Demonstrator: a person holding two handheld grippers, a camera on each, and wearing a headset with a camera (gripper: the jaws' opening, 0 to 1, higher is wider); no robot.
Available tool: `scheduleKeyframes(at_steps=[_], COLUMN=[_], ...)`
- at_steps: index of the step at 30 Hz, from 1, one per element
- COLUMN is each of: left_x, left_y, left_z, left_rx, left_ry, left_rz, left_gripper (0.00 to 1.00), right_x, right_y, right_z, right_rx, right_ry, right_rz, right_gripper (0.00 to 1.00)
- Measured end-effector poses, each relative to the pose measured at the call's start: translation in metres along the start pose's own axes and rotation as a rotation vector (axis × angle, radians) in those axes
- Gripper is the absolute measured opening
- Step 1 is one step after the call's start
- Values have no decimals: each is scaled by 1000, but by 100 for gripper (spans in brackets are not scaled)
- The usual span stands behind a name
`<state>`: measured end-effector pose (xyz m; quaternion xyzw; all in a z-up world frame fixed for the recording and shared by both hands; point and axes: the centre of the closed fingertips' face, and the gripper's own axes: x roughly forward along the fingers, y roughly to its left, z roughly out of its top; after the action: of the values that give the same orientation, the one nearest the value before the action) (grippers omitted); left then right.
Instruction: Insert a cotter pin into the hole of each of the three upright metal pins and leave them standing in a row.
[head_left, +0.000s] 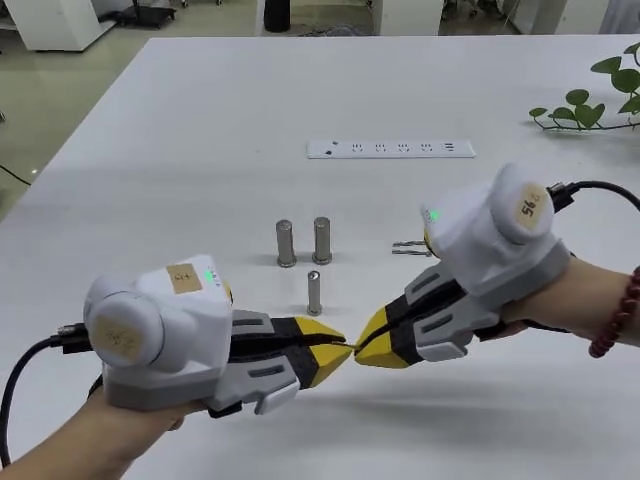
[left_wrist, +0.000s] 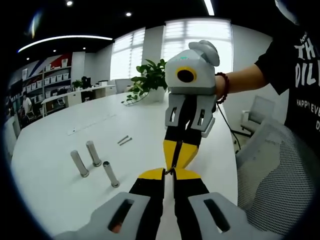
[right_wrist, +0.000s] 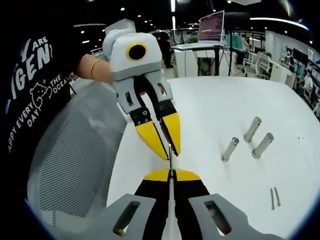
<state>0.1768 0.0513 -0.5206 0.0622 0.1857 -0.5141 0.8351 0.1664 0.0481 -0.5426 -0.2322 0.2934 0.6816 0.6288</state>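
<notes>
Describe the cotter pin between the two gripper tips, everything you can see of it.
The cotter pin is a thin, straight sliver of grey metal, held in the air over the white table, on the near side of the nearest upright metal pin. One end lies between the shut jaws of the right gripper. The other end reaches the tips of the left gripper, which look shut on it. Its loop and legs are too small to make out.

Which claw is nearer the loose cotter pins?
Right. The right claw sits beside the loose cotter pins; the left claw is opposite it, farther off.
</notes>
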Motion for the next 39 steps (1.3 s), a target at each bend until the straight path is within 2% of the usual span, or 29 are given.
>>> scheduleKeyframes(at_steps=[5,8,11,14,23,35,39], left_x=[1,0,0,0,-1,4,7], left_y=[4,7,14,18,28,58,68], left_z=[-1,-1,-4,-6,-13,-18,-19], left_rx=[0,1,11,14,-4,-51,-84], left_ry=[5,6,13,17,12,4,-8], left_rz=[20,32,72,90,148,289,328], left_gripper=[3,6,12,17,18,22,22], right_x=[0,-1,-2,-3,-4,-7,-7], right_y=[-5,-11,-19,-27,-38,-58,-62], right_z=[-2,-6,-11,-15,-22,-24,-22], right_rx=[-6,-8,-10,-19,19,40,52], right_ry=[16,44,75,113,165,242,246], right_rz=[-11,-32,-62,-91,-112,-166,-173], right_gripper=[0,0,0,0,0,0,0])
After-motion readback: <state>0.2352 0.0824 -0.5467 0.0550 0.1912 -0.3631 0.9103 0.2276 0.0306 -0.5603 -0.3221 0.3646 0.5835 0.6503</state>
